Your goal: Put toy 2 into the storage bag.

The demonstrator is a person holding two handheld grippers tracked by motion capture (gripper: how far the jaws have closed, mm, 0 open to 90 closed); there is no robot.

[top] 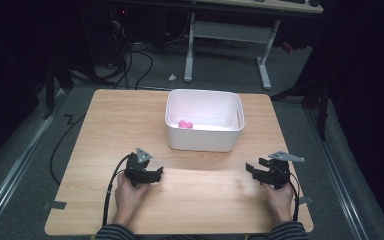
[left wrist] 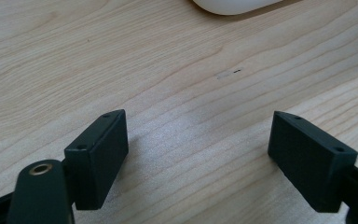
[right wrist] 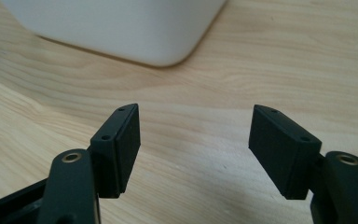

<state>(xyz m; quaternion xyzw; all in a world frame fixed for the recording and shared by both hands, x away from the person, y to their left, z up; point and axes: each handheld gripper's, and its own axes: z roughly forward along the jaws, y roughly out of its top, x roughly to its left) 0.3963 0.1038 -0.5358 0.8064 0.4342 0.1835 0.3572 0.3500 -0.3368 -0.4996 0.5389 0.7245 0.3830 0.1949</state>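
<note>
Both hand-held grippers [top: 156,173] [top: 251,168] gape near white bin [top: 204,137], seemingly empty

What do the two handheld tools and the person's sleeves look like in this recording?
Both tools, left and right, are matte black with two flat, block-shaped jaws showing small screw holes. Brass-coloured inserts sit at the jaw mounts in the gripper views. Each carries a grey three-cornered plate on top and trails a black cable. The sleeves are dark with thin light stripes.

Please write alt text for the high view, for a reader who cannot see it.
A person's hands hold the left claw and the right claw, both open and empty, low over a wooden table. Beyond them stands a white bin with a small pink object inside.
</note>
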